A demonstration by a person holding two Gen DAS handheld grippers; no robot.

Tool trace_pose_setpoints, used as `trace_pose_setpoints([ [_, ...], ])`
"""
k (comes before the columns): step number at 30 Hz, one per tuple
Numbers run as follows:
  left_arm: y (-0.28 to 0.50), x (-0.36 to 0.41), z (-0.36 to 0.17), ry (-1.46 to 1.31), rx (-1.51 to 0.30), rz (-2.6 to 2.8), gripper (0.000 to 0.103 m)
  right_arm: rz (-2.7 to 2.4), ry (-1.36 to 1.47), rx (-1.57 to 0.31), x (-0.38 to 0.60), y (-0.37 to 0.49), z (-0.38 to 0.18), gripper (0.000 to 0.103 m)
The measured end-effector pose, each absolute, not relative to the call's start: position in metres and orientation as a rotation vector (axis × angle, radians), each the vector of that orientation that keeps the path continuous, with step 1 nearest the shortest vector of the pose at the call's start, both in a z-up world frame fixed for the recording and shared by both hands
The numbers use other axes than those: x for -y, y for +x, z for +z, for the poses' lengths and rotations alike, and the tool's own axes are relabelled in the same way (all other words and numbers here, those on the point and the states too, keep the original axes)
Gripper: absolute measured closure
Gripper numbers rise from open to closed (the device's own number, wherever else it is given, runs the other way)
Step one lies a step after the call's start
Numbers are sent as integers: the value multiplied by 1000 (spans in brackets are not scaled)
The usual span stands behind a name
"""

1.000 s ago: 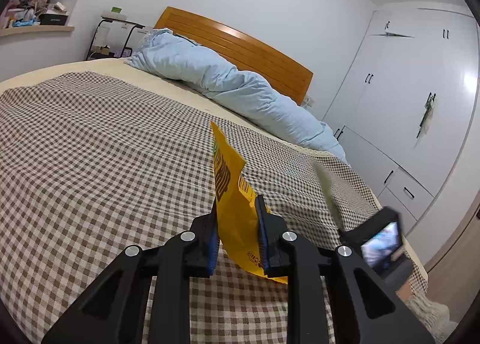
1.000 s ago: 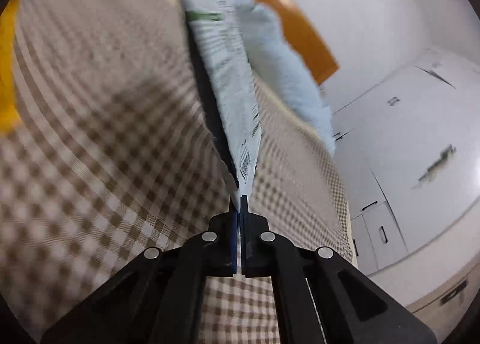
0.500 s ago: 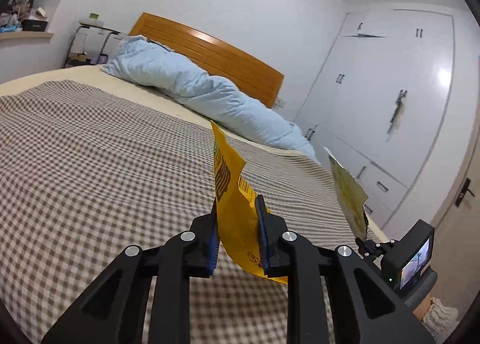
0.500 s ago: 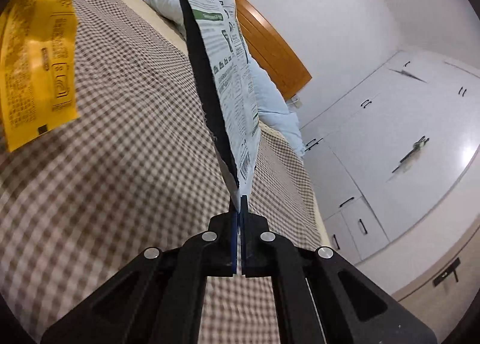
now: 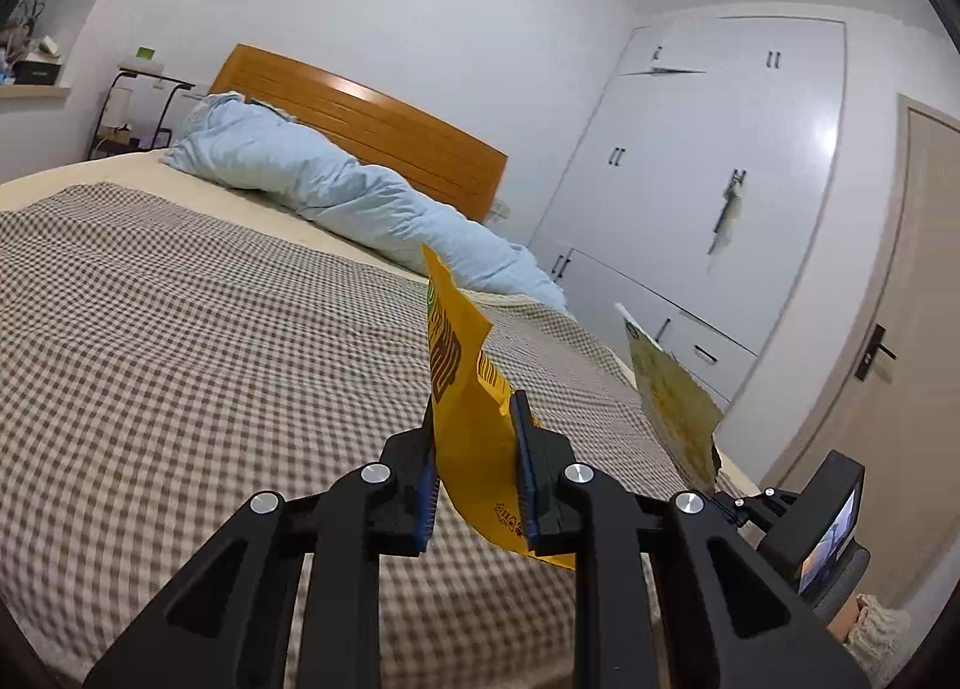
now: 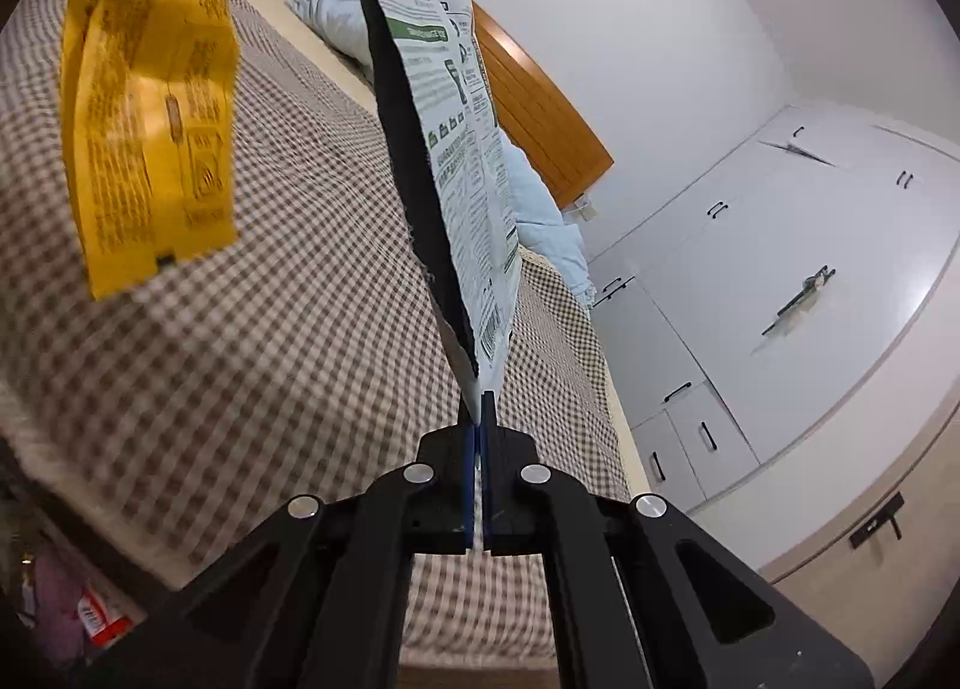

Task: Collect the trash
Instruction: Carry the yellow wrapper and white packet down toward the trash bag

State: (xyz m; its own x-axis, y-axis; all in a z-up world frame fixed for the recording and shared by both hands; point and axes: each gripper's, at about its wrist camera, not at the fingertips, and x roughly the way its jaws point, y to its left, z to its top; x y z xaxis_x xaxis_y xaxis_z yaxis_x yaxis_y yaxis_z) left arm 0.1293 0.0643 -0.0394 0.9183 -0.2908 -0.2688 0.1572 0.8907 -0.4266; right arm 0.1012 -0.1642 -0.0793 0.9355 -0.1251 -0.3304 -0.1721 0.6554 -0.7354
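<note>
My left gripper (image 5: 474,449) is shut on a yellow snack wrapper (image 5: 465,389) and holds it upright above the checked bed. The same yellow wrapper (image 6: 150,107) hangs at the upper left of the right wrist view. My right gripper (image 6: 480,419) is shut on the lower corner of a white and green printed snack bag (image 6: 462,161), which stands up from the fingers. That bag (image 5: 672,401) and the right gripper's body with its small screen (image 5: 828,533) show at the right of the left wrist view, close beside my left gripper.
A bed with a brown checked cover (image 5: 180,359), a pale blue duvet (image 5: 336,191) and a wooden headboard (image 5: 384,131) fills the scene. White wardrobes (image 5: 720,179) and a door (image 5: 900,329) stand to the right. Some coloured items (image 6: 90,617) lie on the floor beside the bed.
Both grippers have lifted away from the bed and swung right toward the wardrobes, each still holding its wrapper. The right gripper has come close beside the left one.
</note>
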Motion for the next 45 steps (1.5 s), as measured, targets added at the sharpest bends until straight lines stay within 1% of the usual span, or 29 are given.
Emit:
trace_pose_setpoints([
  [6, 90, -46, -43, -404, -354, -273, 84, 61, -878, -343, 163, 52, -82, 102],
  [15, 45, -24, -54, -365, -389, -307, 84, 126, -921, -370, 169, -8, -106, 102],
  [23, 14, -14, -75, -357, -440, -324, 84, 154, -871, -405, 186, -45, -123, 102],
  [31, -8, -12, -117, -435, -503, -310, 84, 158, -774, -482, 202, -85, -161, 102],
  [34, -15, -6, -137, -443, -519, -313, 84, 153, -759, -505, 205, -90, -176, 102],
  [37, -15, 6, -157, -404, -556, -321, 84, 160, -767, -491, 201, -93, -177, 102],
  [45, -11, 14, -200, -392, -651, -324, 84, 137, -755, -559, 205, -87, -199, 102],
])
